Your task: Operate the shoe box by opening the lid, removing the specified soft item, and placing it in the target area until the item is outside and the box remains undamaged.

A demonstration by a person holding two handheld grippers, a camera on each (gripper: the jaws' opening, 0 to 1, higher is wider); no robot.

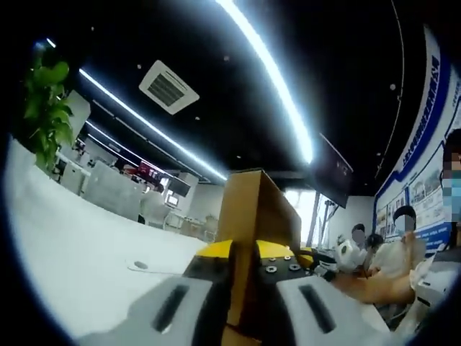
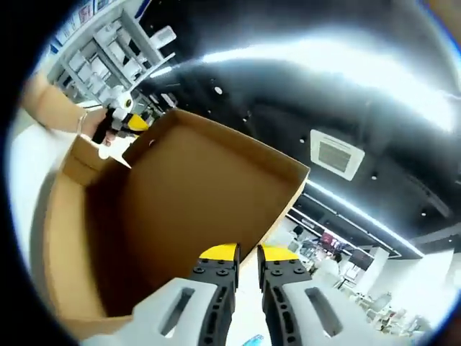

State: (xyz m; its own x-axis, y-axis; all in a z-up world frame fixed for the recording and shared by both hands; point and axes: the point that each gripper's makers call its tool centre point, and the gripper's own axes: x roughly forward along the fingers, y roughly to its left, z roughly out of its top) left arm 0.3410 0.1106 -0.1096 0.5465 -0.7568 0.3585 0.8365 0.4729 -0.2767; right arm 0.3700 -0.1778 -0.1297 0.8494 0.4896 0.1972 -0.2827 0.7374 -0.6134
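The brown cardboard shoe box (image 2: 79, 238) stands open, its lid (image 2: 209, 187) raised upright. In the left gripper view a panel of that lid (image 1: 256, 209) rises from between my jaws, and my left gripper (image 1: 252, 263) is shut on it. In the right gripper view the left gripper (image 2: 122, 122), yellow-tipped and held by a hand (image 2: 61, 108), sits at the lid's far corner. My right gripper (image 2: 247, 263) is just under the lid's lower edge, its jaws close together with nothing between them. The inside of the box is in shadow.
A white table top (image 1: 79, 252) stretches to the left of the box. People sit at the right (image 1: 400, 249). A green plant (image 1: 47, 108) stands at the far left, and shelving (image 2: 115, 50) is behind the hand. Ceiling lights run overhead.
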